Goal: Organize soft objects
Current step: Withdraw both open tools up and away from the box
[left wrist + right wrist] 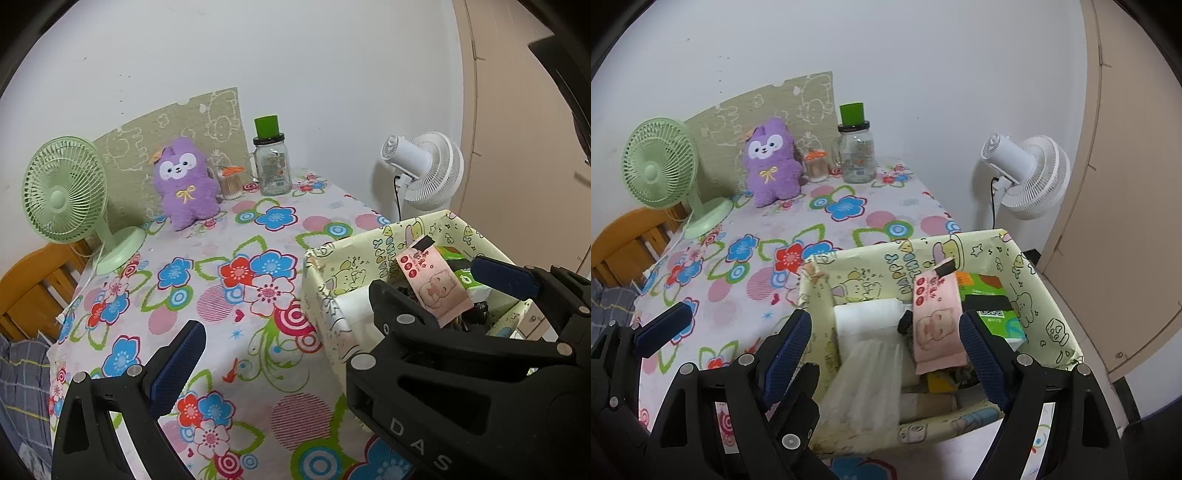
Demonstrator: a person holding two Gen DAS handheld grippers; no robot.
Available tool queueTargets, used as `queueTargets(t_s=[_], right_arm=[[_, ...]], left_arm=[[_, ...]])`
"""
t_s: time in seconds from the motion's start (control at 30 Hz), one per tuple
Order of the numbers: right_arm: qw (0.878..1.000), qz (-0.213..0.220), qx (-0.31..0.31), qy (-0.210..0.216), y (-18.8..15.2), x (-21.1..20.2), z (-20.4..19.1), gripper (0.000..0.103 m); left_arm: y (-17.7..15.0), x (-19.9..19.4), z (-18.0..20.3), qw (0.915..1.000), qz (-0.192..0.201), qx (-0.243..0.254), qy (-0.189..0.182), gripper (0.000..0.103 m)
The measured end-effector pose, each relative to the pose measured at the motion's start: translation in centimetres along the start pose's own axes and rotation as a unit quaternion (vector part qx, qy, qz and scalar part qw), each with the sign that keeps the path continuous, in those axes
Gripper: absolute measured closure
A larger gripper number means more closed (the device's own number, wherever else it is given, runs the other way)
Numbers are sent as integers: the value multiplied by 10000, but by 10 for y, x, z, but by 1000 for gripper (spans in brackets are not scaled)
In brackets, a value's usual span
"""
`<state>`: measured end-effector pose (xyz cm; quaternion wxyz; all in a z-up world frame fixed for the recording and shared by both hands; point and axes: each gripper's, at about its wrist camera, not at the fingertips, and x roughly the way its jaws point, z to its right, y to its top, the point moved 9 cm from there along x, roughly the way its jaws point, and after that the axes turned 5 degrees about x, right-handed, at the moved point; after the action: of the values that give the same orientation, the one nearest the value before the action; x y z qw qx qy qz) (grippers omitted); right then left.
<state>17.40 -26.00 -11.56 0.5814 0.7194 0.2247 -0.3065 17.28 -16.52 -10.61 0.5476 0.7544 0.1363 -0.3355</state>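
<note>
A purple plush toy [184, 181] [772, 162] sits upright at the back of the flowered tablecloth [229, 295], against a leaning mat. A yellow cartoon-print box [886, 254] [332, 258] at the table's near right holds a pink tissue pack [938, 325] [436, 284], a white paper roll [864, 317], a clear plastic bag [864, 373] and a green pack [993, 314]. My right gripper [882, 321] hangs open over the box; the pink pack stands between its fingers, untouched. My left gripper [284, 317] is open over the cloth, just left of the box, holding nothing.
A green desk fan [62, 192] stands at the table's back left. A glass jar with a green lid [271, 166] and a cotton-swab pot [232, 181] stand beside the toy. A white fan [424, 170] stands behind the box, a wooden chair [33, 288] on the left, a door [1126, 184] on the right.
</note>
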Motion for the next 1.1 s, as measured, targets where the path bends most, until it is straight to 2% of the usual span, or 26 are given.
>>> queueTargets(t_s=[0.5, 1.1], right_arm=[[9996, 125, -238, 86, -7, -19, -38, 17], [9965, 526, -569, 313, -16, -54, -84, 16]], left_arm=[[-19, -25, -42, 9994, 130, -226, 207, 1], [-43, -64, -92, 9959, 364, -633, 536, 0]])
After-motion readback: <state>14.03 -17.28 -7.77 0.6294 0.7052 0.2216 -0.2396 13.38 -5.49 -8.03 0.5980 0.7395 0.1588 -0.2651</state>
